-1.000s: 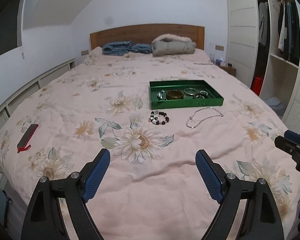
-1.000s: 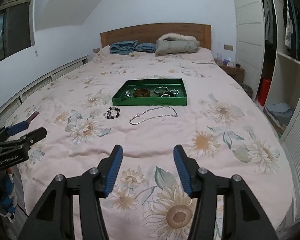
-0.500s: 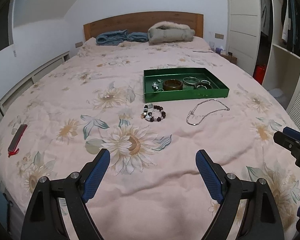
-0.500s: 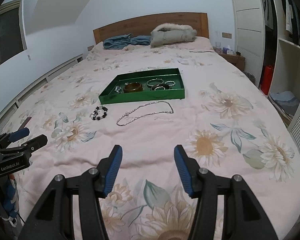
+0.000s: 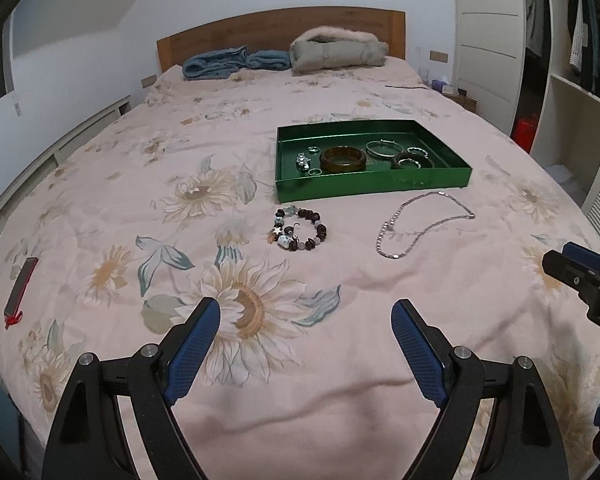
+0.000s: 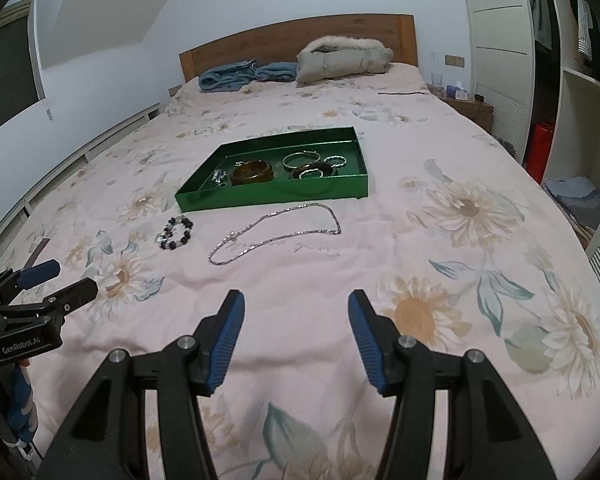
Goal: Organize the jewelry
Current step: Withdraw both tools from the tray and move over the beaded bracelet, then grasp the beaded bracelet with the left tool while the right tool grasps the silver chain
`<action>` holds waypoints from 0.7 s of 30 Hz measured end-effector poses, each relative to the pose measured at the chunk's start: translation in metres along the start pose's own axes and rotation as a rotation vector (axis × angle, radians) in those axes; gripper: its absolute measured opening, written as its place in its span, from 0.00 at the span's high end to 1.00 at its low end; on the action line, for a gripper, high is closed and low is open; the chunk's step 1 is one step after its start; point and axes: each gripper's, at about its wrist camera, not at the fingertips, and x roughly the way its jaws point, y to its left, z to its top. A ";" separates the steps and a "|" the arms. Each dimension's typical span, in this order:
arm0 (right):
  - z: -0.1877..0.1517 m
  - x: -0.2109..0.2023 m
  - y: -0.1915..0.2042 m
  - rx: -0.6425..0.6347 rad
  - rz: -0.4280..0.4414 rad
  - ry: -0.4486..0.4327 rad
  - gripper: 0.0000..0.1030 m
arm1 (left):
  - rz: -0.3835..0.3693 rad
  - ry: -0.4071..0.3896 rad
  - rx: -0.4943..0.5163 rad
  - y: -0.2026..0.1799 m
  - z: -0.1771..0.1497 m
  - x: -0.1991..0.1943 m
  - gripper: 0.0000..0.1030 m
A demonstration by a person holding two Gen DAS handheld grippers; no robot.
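Observation:
A green tray (image 5: 376, 188) (image 6: 272, 199) lies on the flowered bed and holds a brown bangle (image 5: 343, 159), silver bangles (image 5: 384, 148) and small rings. In front of it lie a beaded bracelet (image 5: 300, 230) (image 6: 175, 233) and a silver chain necklace (image 5: 420, 224) (image 6: 276, 233). My left gripper (image 5: 305, 312) is open and empty, hovering short of the bracelet. My right gripper (image 6: 296, 304) is open and empty, short of the necklace. Each gripper shows at the edge of the other's view.
A red and black flat object (image 5: 20, 292) lies at the bed's left edge. Folded blue cloth (image 5: 228, 62) and a grey jacket (image 5: 336, 53) lie by the headboard. Open wardrobe shelves (image 6: 580, 120) stand on the right.
Both grippers have moved forward over the bed toward the jewelry; the tray, bracelet and necklace appear larger and closer. Both stay open.

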 end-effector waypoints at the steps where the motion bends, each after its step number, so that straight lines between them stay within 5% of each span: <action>1: 0.002 0.005 -0.001 -0.001 -0.001 0.002 0.49 | 0.000 0.004 -0.006 0.002 0.001 0.006 0.16; 21: 0.058 0.146 -0.034 -0.006 -0.010 0.113 0.49 | -0.057 0.138 -0.066 0.052 0.058 0.150 0.23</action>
